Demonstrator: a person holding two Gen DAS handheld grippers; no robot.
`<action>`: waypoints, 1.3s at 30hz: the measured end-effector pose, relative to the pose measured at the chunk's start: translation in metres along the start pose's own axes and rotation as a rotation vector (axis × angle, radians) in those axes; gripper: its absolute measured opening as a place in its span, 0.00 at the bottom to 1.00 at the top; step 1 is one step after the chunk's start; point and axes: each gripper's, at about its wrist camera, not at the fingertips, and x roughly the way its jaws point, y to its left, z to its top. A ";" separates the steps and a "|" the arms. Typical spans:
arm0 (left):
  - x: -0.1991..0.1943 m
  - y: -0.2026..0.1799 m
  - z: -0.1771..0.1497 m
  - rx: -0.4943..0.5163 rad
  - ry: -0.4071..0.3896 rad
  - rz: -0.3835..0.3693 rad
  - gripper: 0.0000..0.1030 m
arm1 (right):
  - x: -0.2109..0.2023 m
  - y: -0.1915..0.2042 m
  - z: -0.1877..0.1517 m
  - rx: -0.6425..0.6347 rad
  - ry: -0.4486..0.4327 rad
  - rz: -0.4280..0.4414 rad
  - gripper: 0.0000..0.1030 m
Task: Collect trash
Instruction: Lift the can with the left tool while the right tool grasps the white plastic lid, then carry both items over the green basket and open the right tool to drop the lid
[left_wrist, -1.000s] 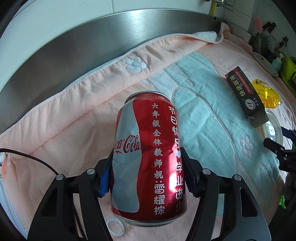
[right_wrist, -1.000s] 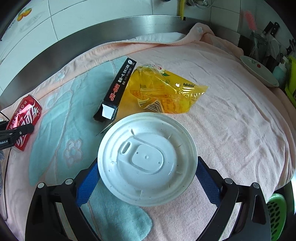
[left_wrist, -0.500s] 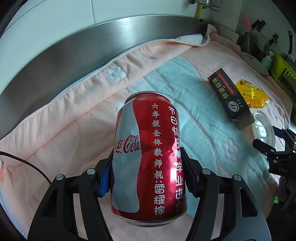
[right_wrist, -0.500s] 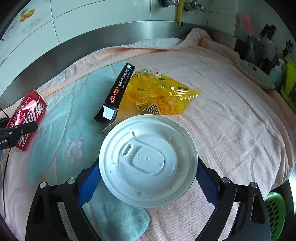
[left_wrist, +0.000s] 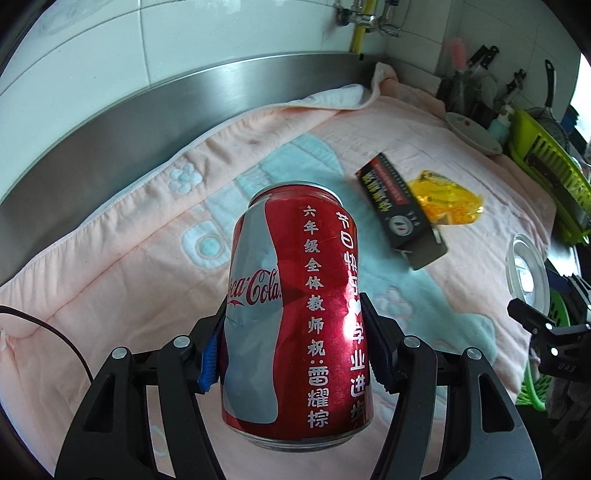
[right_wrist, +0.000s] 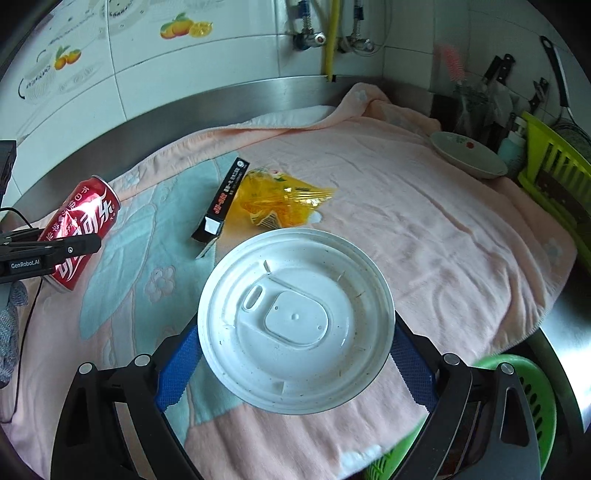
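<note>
A red can (left_wrist: 295, 314) is clamped between the fingers of the left gripper (left_wrist: 295, 350), above the towel (left_wrist: 129, 258). A white lid (right_wrist: 295, 319) is pinched across its rim by the right gripper (right_wrist: 293, 354). A black box (right_wrist: 221, 201) and yellow wrapper (right_wrist: 280, 203) are seen touching on the towel beyond.

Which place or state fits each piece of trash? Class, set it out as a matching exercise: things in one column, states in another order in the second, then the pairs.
Things:
1. Coke can
2. white lid
3. black box
4. yellow wrapper

States:
A. lying on the towel, crumpled
B. clamped in the right hand-held gripper
C. lying on the towel, one end flap open
D. clamped in the left hand-held gripper

Pairs: 1-D, 2-B, 3-C, 4-A
</note>
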 end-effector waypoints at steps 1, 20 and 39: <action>-0.003 -0.004 0.000 0.002 -0.006 -0.008 0.61 | -0.005 -0.004 -0.002 0.005 -0.003 -0.004 0.88; -0.047 -0.108 -0.017 0.121 -0.079 -0.214 0.61 | -0.077 -0.072 -0.068 0.119 -0.040 -0.156 0.88; -0.036 -0.233 -0.058 0.260 -0.007 -0.402 0.61 | -0.102 -0.164 -0.151 0.290 0.032 -0.290 0.88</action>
